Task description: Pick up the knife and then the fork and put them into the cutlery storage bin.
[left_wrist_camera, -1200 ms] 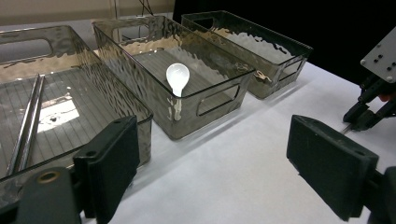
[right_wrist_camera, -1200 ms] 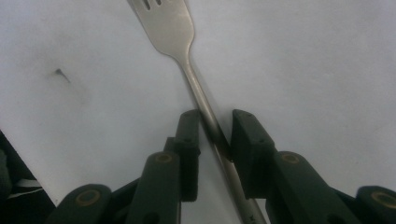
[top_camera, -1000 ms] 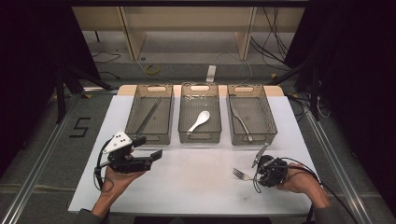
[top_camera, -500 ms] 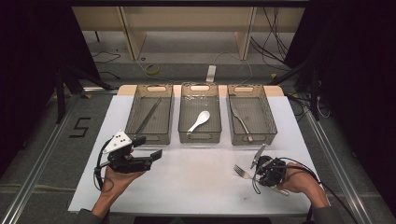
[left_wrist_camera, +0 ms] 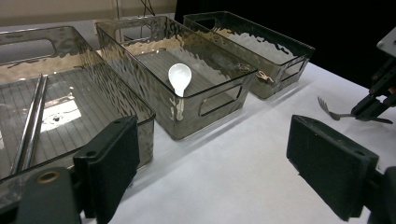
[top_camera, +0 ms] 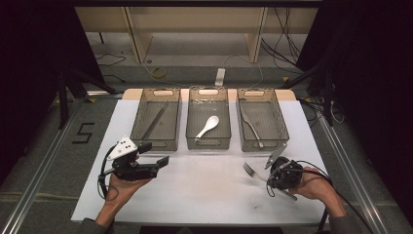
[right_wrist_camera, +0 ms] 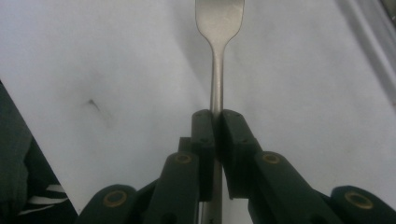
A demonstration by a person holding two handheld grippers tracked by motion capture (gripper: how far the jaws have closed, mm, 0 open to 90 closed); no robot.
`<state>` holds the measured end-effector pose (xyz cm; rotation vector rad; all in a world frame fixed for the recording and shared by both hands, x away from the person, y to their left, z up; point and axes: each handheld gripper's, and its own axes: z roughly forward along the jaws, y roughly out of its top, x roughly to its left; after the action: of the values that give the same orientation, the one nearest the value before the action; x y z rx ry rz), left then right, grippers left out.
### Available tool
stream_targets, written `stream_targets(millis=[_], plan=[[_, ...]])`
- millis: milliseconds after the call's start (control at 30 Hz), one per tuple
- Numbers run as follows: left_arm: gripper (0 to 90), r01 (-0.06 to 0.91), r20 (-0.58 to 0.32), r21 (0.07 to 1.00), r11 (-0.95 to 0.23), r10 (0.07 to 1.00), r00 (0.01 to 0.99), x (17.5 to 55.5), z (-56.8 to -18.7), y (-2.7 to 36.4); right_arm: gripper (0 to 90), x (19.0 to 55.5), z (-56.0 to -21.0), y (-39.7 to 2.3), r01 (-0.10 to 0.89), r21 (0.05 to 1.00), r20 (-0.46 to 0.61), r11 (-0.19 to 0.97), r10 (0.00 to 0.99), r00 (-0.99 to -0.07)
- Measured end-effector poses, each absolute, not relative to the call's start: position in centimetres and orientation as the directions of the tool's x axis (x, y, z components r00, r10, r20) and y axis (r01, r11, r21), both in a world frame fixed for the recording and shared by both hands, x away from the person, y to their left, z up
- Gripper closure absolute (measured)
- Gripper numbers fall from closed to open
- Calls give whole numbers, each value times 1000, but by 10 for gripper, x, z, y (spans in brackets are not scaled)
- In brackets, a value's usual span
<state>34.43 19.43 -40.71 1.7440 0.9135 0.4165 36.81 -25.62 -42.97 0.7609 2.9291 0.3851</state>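
A metal fork (right_wrist_camera: 218, 18) is pinched by its handle in my right gripper (right_wrist_camera: 218, 116), whose jaws have just been closing and now press on it. The fork (top_camera: 250, 170) sticks out to the left of that gripper (top_camera: 271, 179) at the table's front right, tines just above the white table top. The left gripper view shows the fork (left_wrist_camera: 330, 112) far off at the right. My left gripper (top_camera: 156, 152) is open at the front left, held level, with nothing between its fingers (left_wrist_camera: 112, 158).
Three clear bins stand in a row at the back. The left bin (top_camera: 138, 117) holds a long metal utensil (top_camera: 155, 121), the middle bin (top_camera: 208, 90) a white spoon (top_camera: 208, 126), the right bin (top_camera: 280, 117) a metal utensil (top_camera: 251, 126). White table top (top_camera: 204, 190) lies between the hands.
My right gripper has shifted slightly with the fork, whose tines now sit a little farther back in the high view. The left gripper has stayed put.
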Motion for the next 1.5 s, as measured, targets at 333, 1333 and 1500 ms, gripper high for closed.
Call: stream_targets(millis=[333, 1333, 1500], plan=[[167, 373, -155, 919, -130, 751, 642, 344, -407, 194, 847, 373, -414, -263, 511, 391, -6, 765, 558, -830], [168, 371, -161, 921, -116, 756, 635, 344, -407, 196, 847, 393, -389, -258, 514, 571, -7, 640, 630, -777], [168, 372, -161, 921, -115, 757, 633, 344, -407, 197, 847, 395, -383, -256, 511, 580, -14, 634, 635, -772]])
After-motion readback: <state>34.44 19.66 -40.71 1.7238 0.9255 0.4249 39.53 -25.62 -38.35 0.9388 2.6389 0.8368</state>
